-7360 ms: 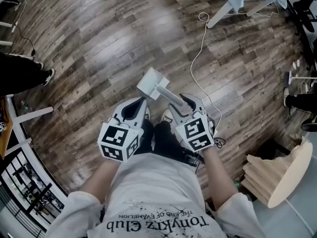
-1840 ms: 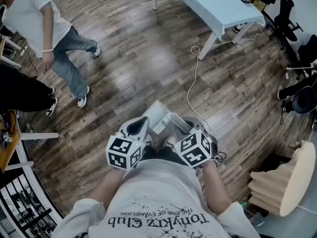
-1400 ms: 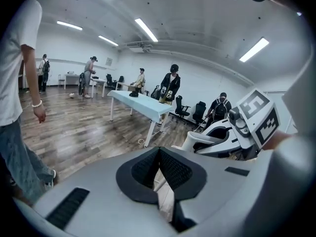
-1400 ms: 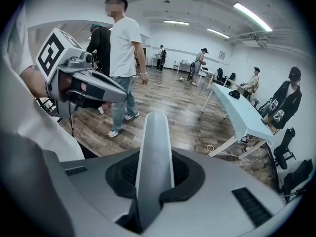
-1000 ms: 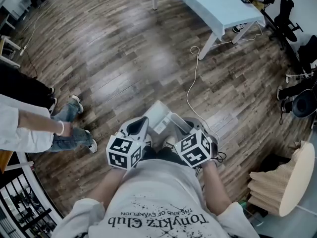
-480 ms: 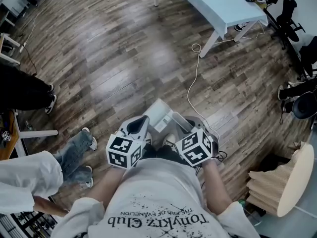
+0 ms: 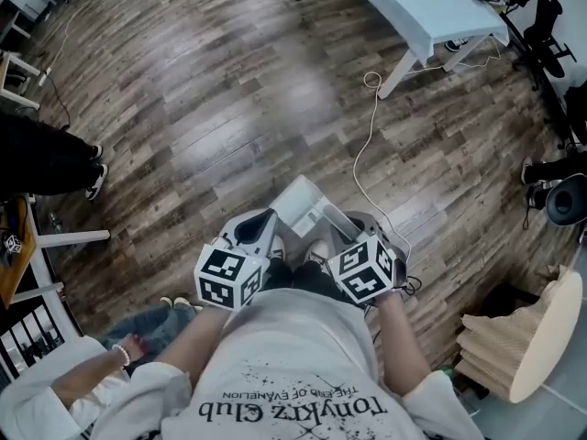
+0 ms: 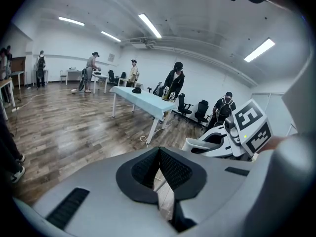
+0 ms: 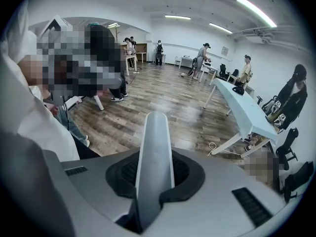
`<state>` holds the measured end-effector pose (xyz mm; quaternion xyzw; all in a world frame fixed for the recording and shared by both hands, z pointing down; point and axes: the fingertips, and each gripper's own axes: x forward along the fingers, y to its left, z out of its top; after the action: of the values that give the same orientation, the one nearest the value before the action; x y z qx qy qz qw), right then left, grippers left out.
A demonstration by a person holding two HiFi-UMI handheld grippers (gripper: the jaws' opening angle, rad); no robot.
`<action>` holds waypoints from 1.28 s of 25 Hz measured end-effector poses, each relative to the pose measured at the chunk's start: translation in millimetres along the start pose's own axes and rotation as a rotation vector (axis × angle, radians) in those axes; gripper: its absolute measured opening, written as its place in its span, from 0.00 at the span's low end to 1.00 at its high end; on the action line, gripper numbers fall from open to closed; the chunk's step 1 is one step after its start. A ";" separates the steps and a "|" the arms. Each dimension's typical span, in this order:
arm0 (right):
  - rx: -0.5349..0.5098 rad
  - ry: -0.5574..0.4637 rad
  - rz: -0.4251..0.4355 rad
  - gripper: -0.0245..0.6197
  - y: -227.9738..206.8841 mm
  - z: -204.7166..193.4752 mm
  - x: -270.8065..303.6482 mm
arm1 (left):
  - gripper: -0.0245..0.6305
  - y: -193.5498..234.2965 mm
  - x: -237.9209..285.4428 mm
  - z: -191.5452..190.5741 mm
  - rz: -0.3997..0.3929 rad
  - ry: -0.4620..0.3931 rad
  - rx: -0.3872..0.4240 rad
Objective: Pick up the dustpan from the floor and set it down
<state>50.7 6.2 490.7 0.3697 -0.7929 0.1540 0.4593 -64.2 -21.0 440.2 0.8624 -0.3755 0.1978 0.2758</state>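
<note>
Wood floor runs past a pale table, with a white cable trailing from it. The right gripper is clamped on the handle of the dustpan, which is held above the floor just ahead of the person, between both grippers. The left gripper has its jaws together, holding nothing.

Head view steeply down, close views along left gripper, right gripper, sharing table

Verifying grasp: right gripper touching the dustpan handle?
Touching. The right gripper view shows the right gripper clamped on the dustpan handle, pads against both sides.
</note>
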 end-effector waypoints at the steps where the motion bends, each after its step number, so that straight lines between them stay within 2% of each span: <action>1: 0.000 0.001 0.001 0.16 -0.4 -0.9 2.9 | 0.07 1.8 1.0 -0.9 0.001 0.001 -0.003; 32: 0.001 0.012 0.014 0.16 -11.7 -28.0 86.9 | 0.07 19.1 14.9 -10.2 0.050 0.026 -0.045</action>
<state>49.9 -24.0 577.7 0.3636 -0.7927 0.1597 0.4626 -70.5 -33.5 462.5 0.8437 -0.3977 0.2076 0.2948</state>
